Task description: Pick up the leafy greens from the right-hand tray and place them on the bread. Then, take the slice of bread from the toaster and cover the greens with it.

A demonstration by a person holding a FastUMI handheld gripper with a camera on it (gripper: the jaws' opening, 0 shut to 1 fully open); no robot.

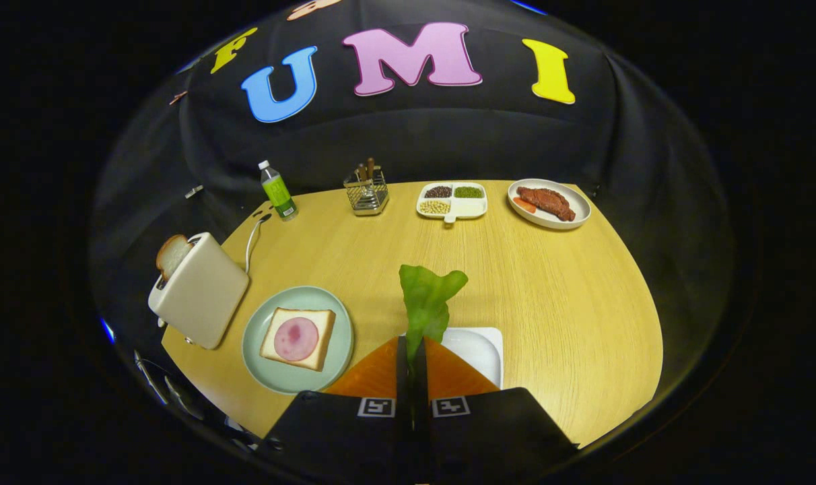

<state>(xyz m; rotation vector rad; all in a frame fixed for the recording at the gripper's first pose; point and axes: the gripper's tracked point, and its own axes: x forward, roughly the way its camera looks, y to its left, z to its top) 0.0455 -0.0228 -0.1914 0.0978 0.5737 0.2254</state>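
Tongs: the orange-fingered tongs (412,350) are gripping the green leafy greens (427,303), both fingers pressing, above the white tray (479,347).
Left: laying greens on the ham-topped bread (297,338), leftward; toaster slice (172,254) is waiting.

Gripper-mounted fisheye looks forward and down over the table (549,303), from above.

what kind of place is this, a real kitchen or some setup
Likely a staged booth set up as a breakfast table, not a real kitchen: a black cloth wall behind a wooden table, a toaster holding bread, and a plate of bread with ham. The gripper jaws are shut on leafy greens.
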